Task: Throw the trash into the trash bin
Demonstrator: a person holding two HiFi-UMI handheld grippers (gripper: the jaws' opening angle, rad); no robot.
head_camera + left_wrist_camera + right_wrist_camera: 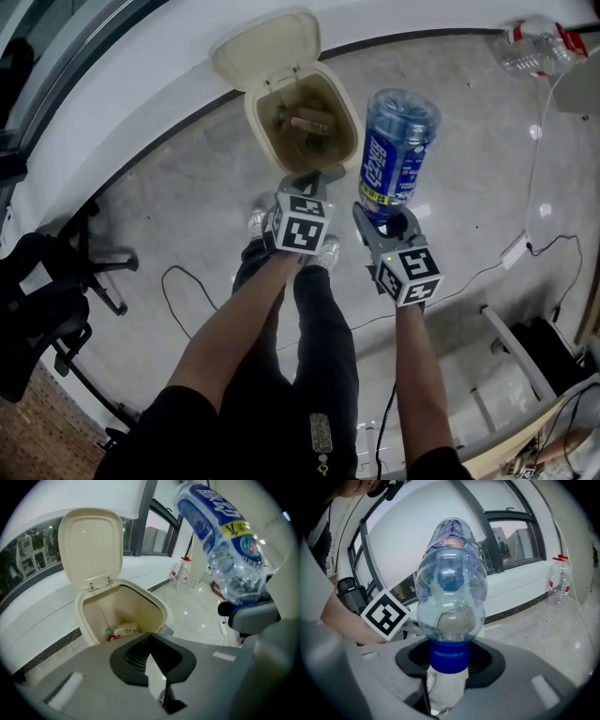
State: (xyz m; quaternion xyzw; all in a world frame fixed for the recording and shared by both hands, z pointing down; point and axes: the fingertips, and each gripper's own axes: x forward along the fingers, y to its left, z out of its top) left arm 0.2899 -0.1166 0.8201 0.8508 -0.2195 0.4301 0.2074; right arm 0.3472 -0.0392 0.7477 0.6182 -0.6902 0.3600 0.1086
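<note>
The beige trash bin (349, 103) stands on the floor by the wall with its lid (267, 47) flipped up; some trash (123, 631) lies at the bottom. My left gripper (312, 178) hovers at the bin's near rim (157, 603), jaws shut and empty (151, 641). To the right, my right gripper (384, 220) is shut on the neck of a clear plastic bottle (398, 150) with a blue label. The bottle (450, 597) points up and away, its blue cap (449, 656) between the jaws, just right of the bin. It shows at upper right in the left gripper view (225, 541).
A second clear bottle with a red cap (534, 47) stands by the wall at far right (558, 585). A black office chair (47, 291) is at left, cables (178, 281) trail over the floor, and a metal frame (516, 347) sits at lower right.
</note>
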